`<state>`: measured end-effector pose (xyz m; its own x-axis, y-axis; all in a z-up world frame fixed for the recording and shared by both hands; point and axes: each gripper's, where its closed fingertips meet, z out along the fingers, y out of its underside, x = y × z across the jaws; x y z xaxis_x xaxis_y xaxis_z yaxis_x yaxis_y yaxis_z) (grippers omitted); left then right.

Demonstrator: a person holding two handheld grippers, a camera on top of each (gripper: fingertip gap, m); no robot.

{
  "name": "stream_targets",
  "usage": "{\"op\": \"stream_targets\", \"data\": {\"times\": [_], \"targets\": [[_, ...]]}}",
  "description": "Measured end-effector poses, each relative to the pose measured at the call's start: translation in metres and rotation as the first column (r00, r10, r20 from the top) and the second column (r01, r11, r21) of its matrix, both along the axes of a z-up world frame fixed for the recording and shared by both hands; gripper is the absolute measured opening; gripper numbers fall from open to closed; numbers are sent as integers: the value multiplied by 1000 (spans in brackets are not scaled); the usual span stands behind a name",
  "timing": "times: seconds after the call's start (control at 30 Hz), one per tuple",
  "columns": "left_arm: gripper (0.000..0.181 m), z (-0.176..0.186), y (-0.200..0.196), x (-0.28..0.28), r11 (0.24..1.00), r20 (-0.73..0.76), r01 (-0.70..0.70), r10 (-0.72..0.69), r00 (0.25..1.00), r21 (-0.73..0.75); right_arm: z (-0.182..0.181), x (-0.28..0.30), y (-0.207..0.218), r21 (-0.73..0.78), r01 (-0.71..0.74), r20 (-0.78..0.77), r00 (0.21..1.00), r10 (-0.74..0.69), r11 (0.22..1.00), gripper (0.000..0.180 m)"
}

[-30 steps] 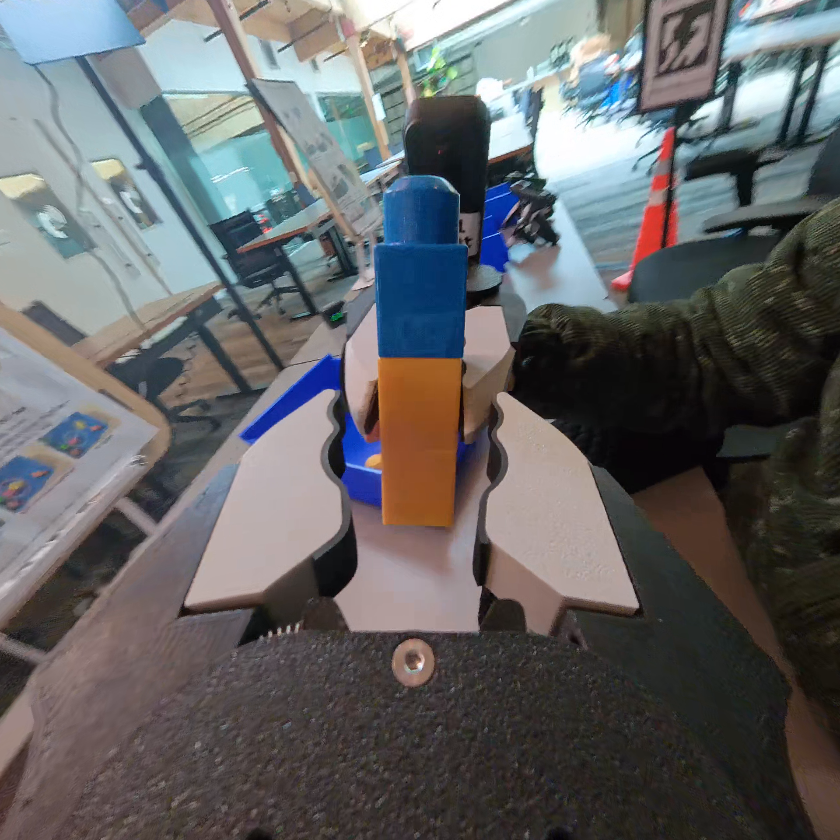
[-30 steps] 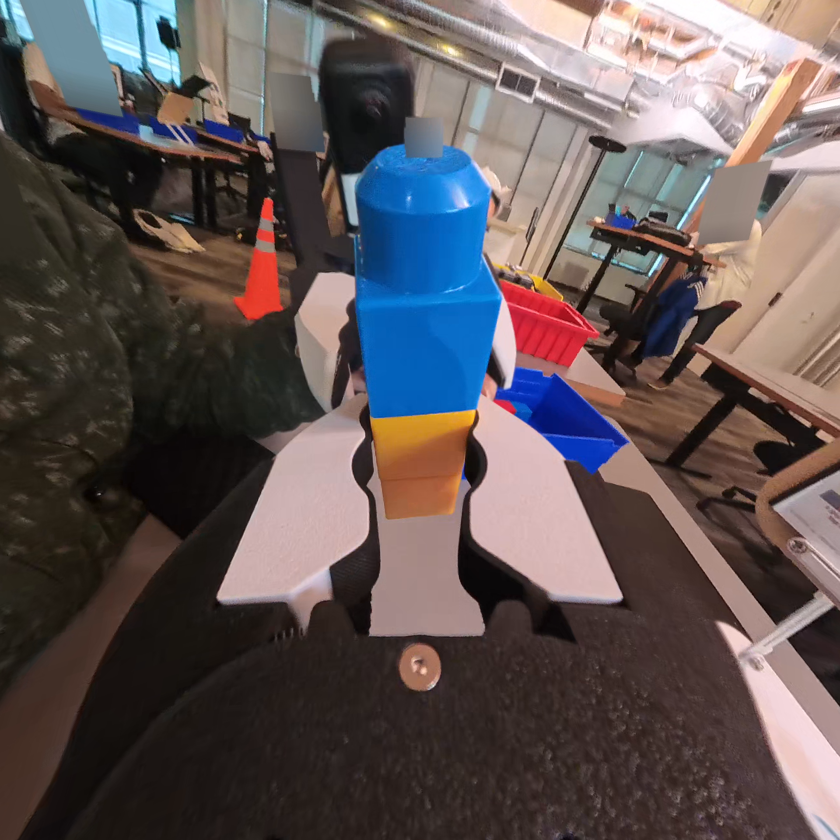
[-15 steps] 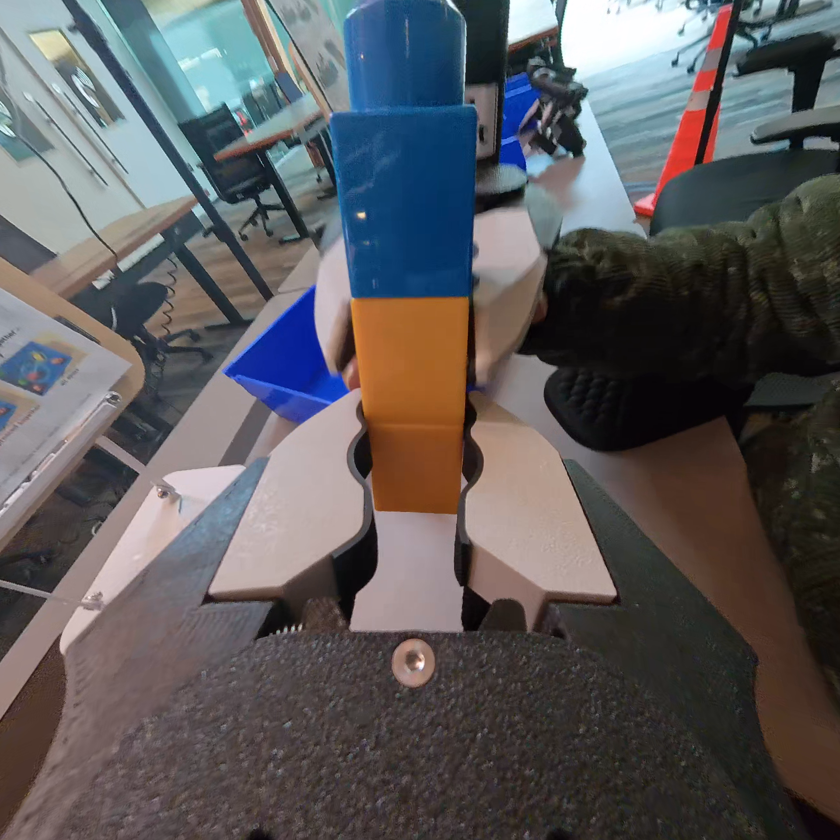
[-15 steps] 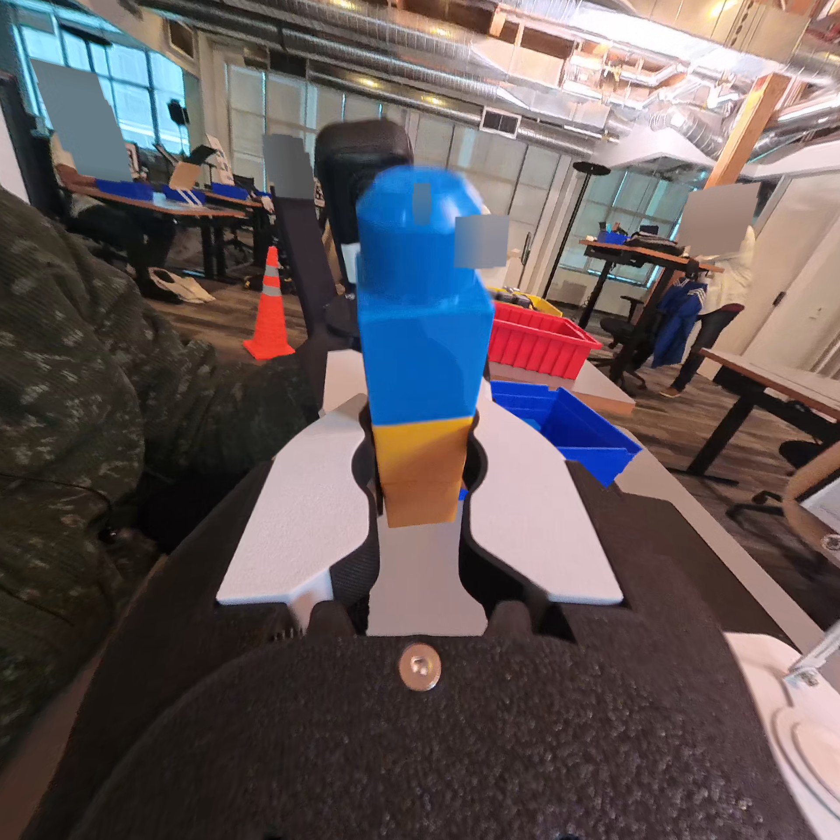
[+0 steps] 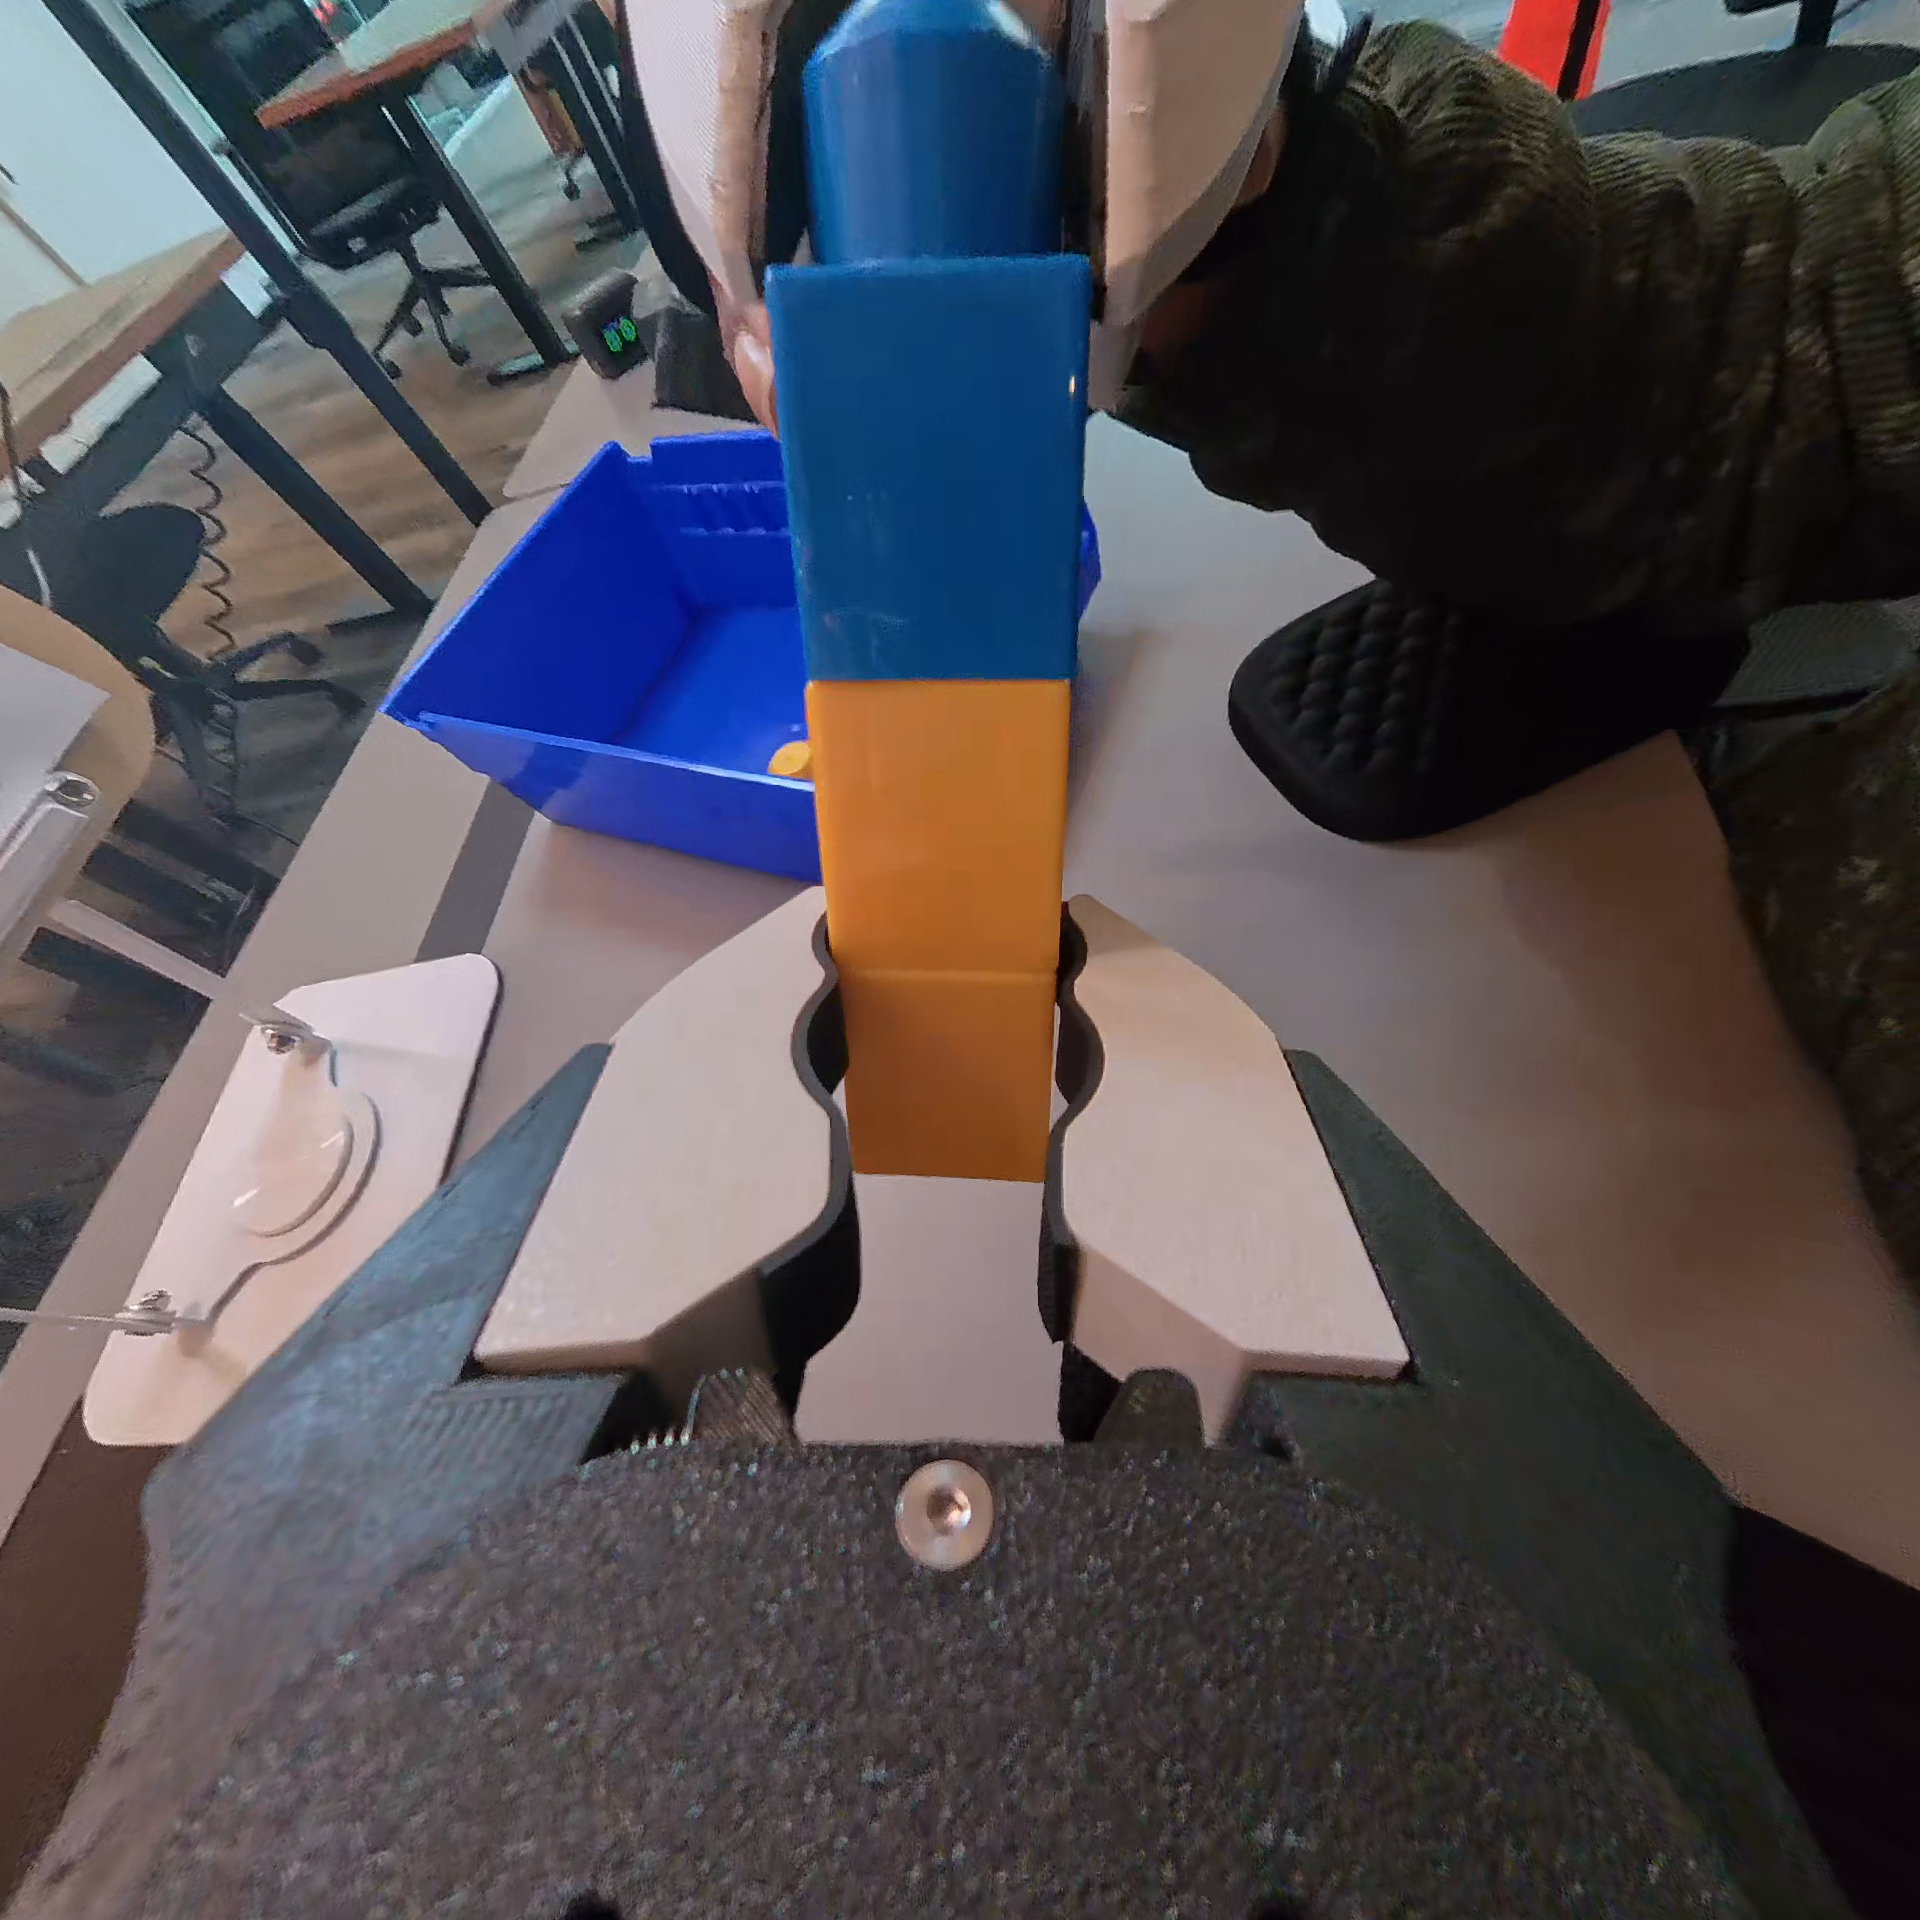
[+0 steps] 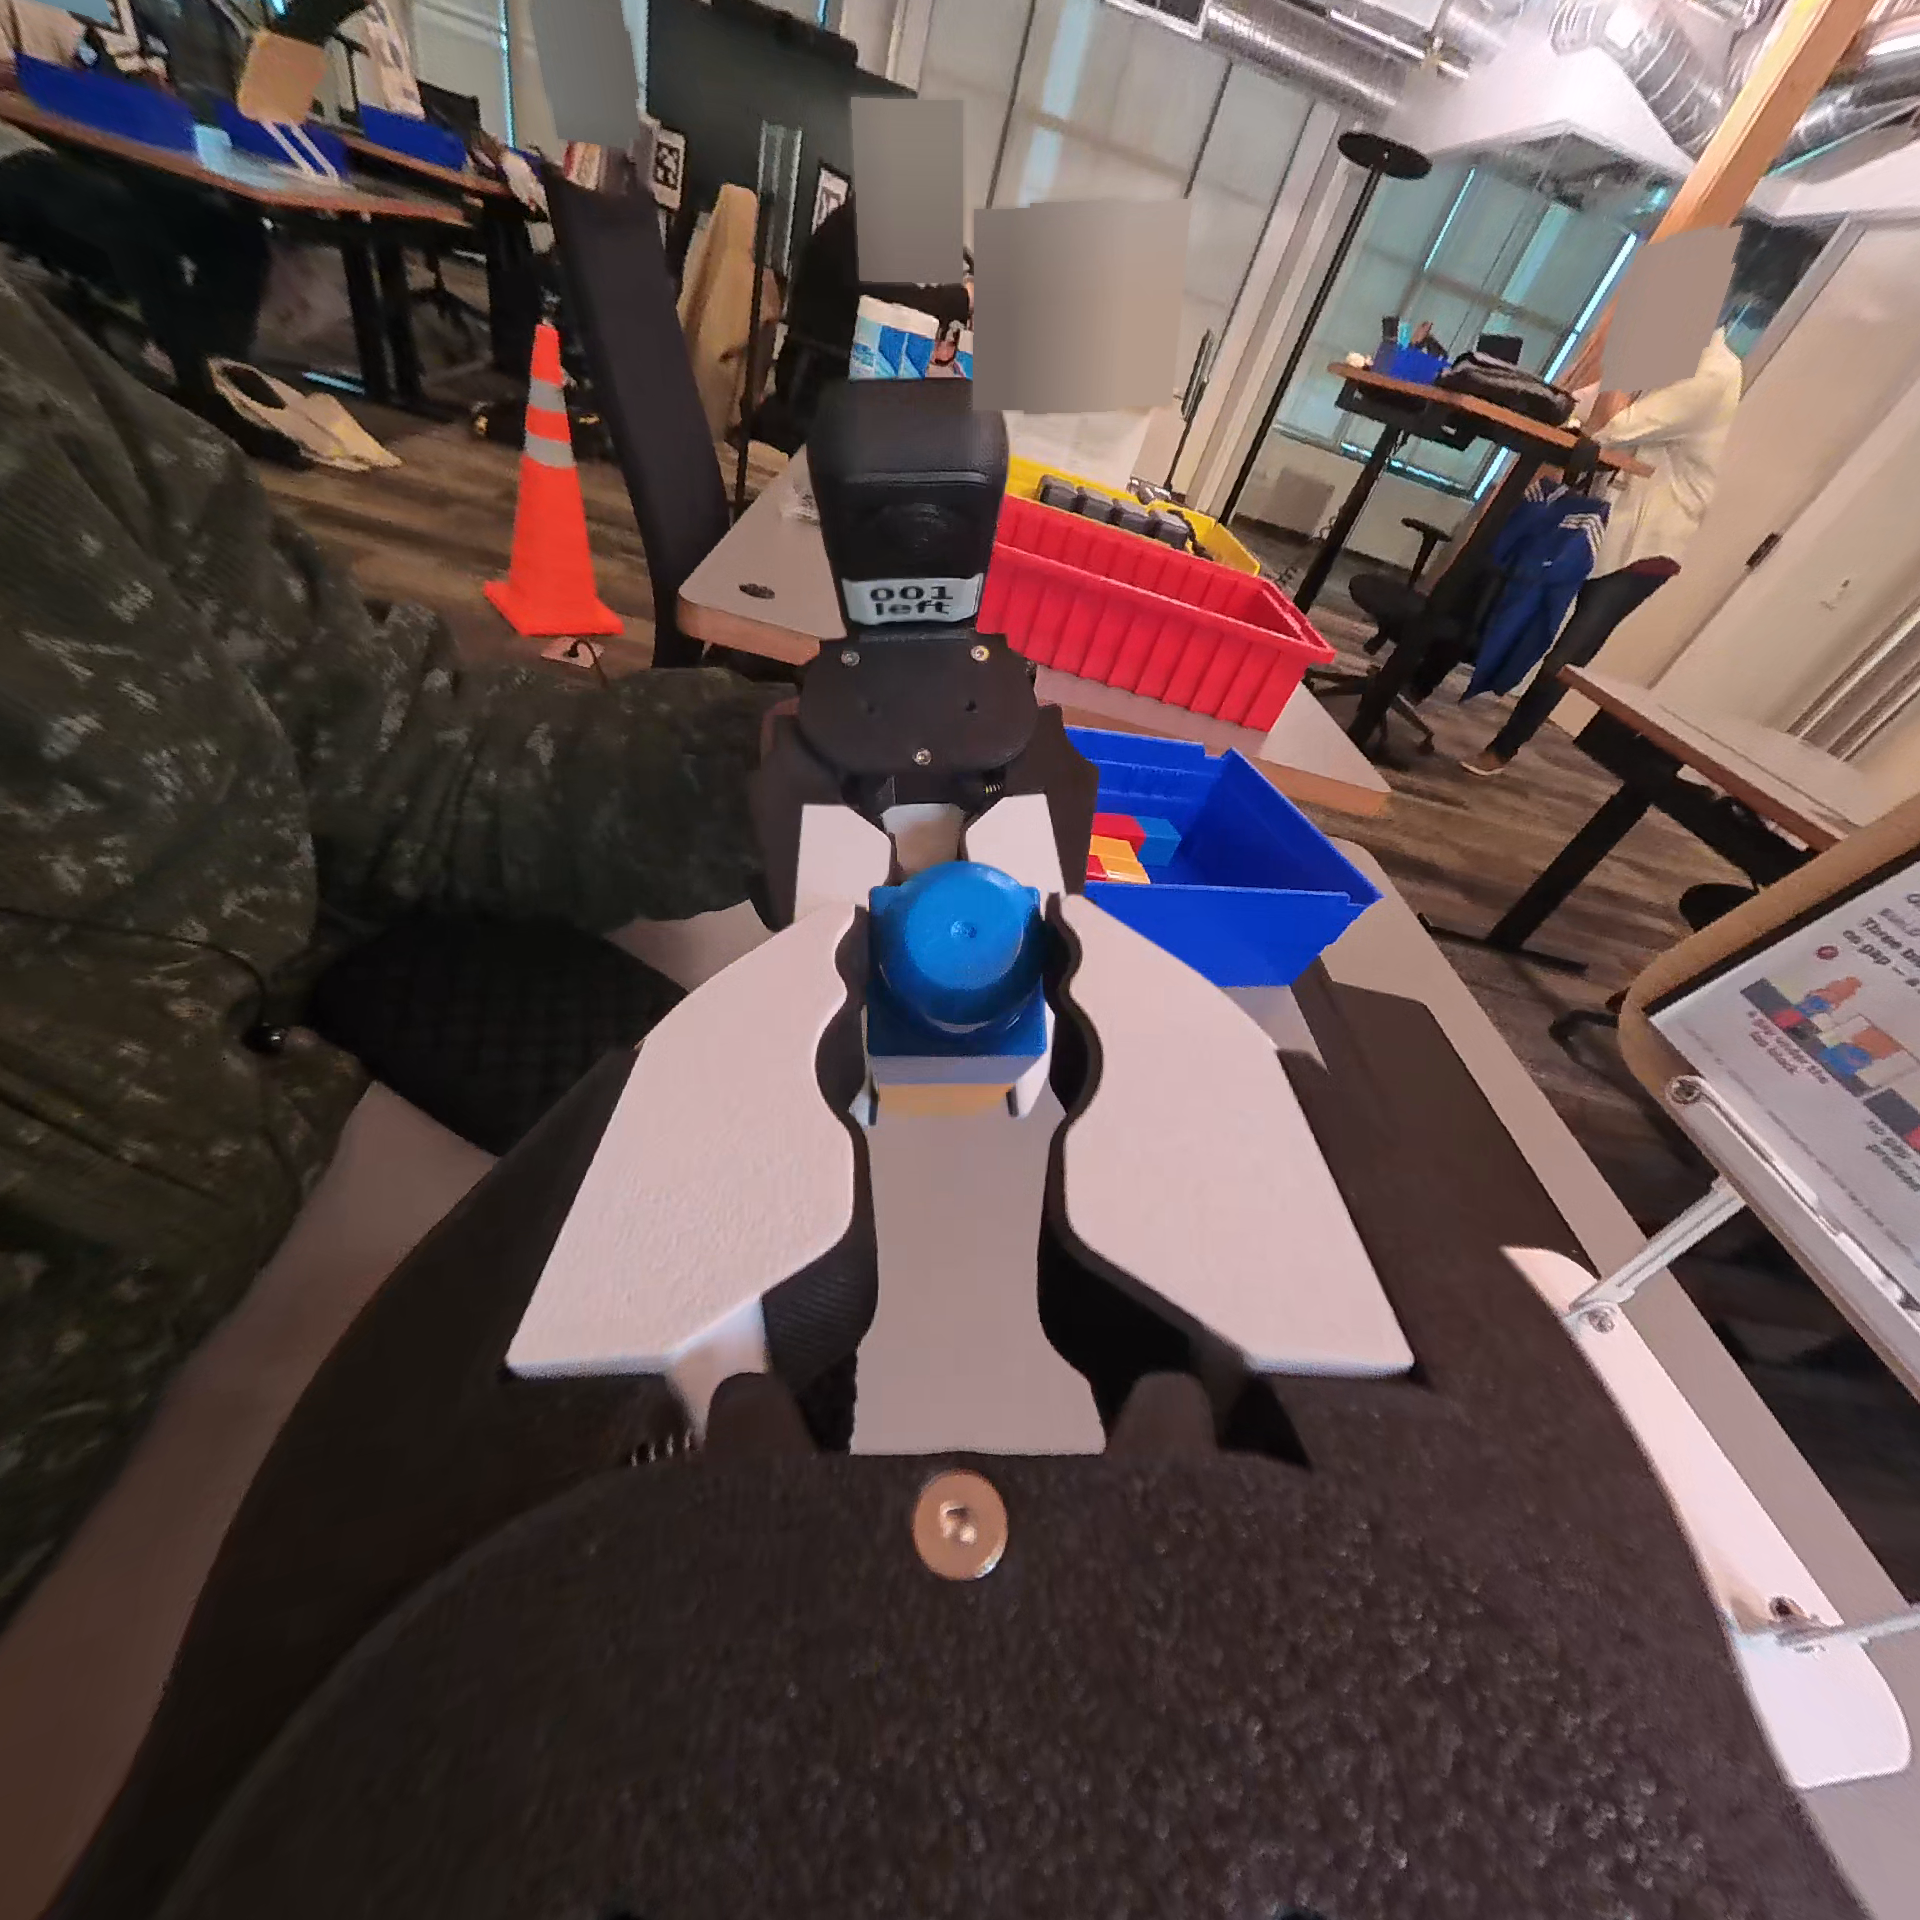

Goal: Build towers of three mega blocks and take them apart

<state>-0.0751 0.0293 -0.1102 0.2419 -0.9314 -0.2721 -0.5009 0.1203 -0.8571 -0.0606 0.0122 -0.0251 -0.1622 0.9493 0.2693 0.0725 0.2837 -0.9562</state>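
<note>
A tower of three blocks stands upright: a blue block (image 5: 935,468) on top of two orange blocks (image 5: 940,831). My left gripper (image 5: 945,935) is shut on the bottom orange block (image 5: 945,1070) and holds the tower above the table (image 5: 1351,987). My right gripper (image 6: 951,914) comes down from above and is shut on the blue block (image 6: 956,987) near its top. Its fingers (image 5: 707,156) flank the blue stud in the left wrist view. The left gripper's body (image 6: 914,717) shows beyond the tower in the right wrist view.
A blue bin (image 5: 582,665) stands on the table behind the tower; it holds several loose blocks (image 6: 1127,847). A red bin (image 6: 1143,623) is farther back. A white stand base (image 5: 291,1164) and an instruction sheet (image 6: 1818,1039) lie at the table's edge. A camouflage sleeve (image 5: 1558,364) is alongside.
My left gripper closed on the bottom orange block. My right gripper let go of the orange block, rose and tilted over the tower, and now grips the blue top block.
</note>
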Motion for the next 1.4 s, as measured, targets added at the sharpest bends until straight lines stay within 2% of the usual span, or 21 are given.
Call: {"op": "stream_targets", "data": {"times": [0.1,0.13,0.47,0.63,0.77,0.8,0.83,0.87,1.03,1.1,1.13,1.2,1.27,1.33,1.4], "targets": [[42,14,-3,6,999,78,12,-14,997,30,-13,-4,3,35,21,68,997,-23,999,32],[35,12,-2,6,999,62,2,-4,998,35,-16,-6,2,44,19,78,997,-22,999,32],[34,0,-4,-15,998,-99,-2,8,995,61,-42,-5,6,79,25,221,974,-42,997,30],[34,-1,-3,-17,995,-109,6,4,994,98,-42,-8,3,110,32,232,971,-57,993,30],[61,-4,-2,-3,991,-91,14,-2,996,132,-37,-10,1,101,24,193,980,-43,995,30],[63,-7,1,1,989,-99,4,11,995,148,-36,-10,0,99,20,188,982,-38,995,30],[57,-8,5,3,985,-104,-13,31,994,171,-36,-11,-1,97,11,185,982,-29,995,30],[40,-10,5,5,986,-102,-6,22,995,164,-36,-11,-2,96,5,183,983,-23,995,30],[39,-17,0,-2,997,-141,24,-13,990,79,-42,-10,-1,108,6,227,973,-31,994,29],[39,-40,12,-23,996,-290,-27,52,956,87,-31,-4,-3,68,-15,198,980,1,998,29],[39,-50,18,-33,996,-319,-50,72,945,78,-18,4,0,55,-5,158,987,-4,998,29],[39,-54,28,-46,994,-273,-106,104,956,9,-1,28,21,134,133,123,981,-149,982,29],[39,-46,39,-54,987,-200,-159,156,967,3,5,57,48,184,291,127,940,-316,939,30],[39,-27,43,-53,981,-82,-193,193,978,9,-7,94,93,252,496,199,814,-546,831,30],[39,-8,46,-54,969,19,-244,243,970,36,-39,135,132,272,630,358,635,-684,727,30]]}}
